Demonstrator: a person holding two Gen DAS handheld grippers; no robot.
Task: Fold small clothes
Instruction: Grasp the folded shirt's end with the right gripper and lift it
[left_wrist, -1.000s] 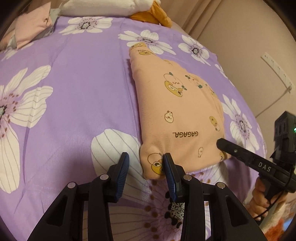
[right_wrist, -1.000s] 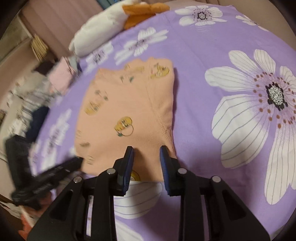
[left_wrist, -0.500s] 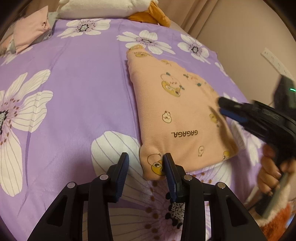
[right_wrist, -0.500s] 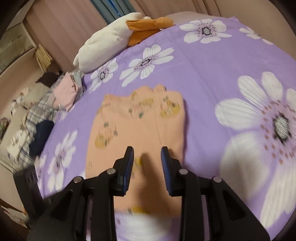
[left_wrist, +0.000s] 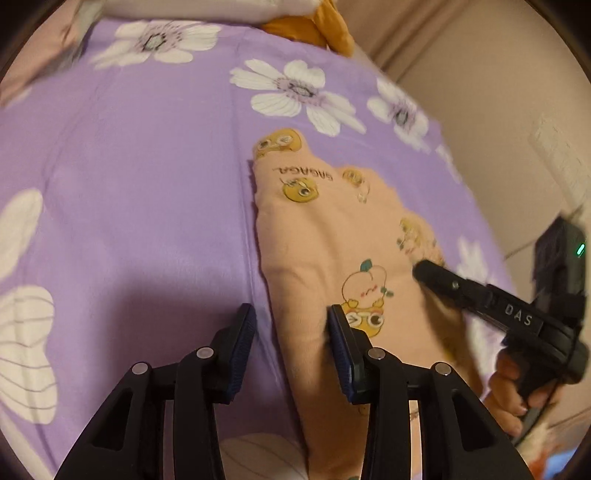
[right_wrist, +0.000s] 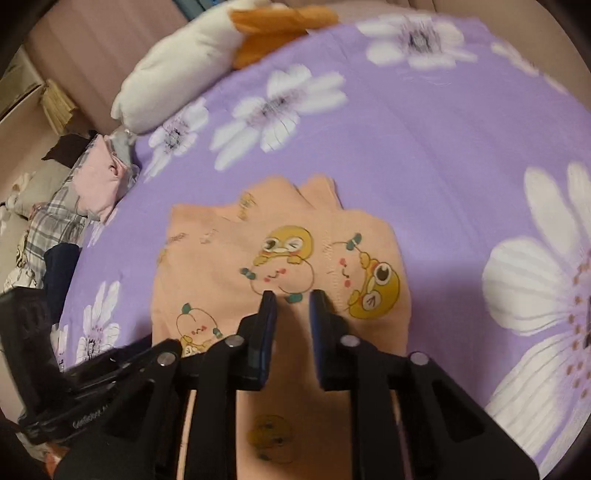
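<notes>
The purple flowered bedspread (right_wrist: 424, 147) carries one peach cartoon-print garment (right_wrist: 288, 266), lying flat near its middle and already folded into a narrow layered stack; perhaps one last fold or tidying remains. The left gripper (left_wrist: 291, 325) hangs open astride its edge; the right gripper (right_wrist: 291, 306) hovers above, fingers apart, gripping nothing.

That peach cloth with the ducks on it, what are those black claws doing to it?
A person holds a gripper in each hand and is folding the peach cloth on a purple flowered bed. Both grippers are open and hold nothing. The left gripper sits at the cloth's left edge, one finger on the fabric and one over the sheet. The right gripper is over the middle of the cloth. Other clothes are piled at the bed's edge.
</notes>
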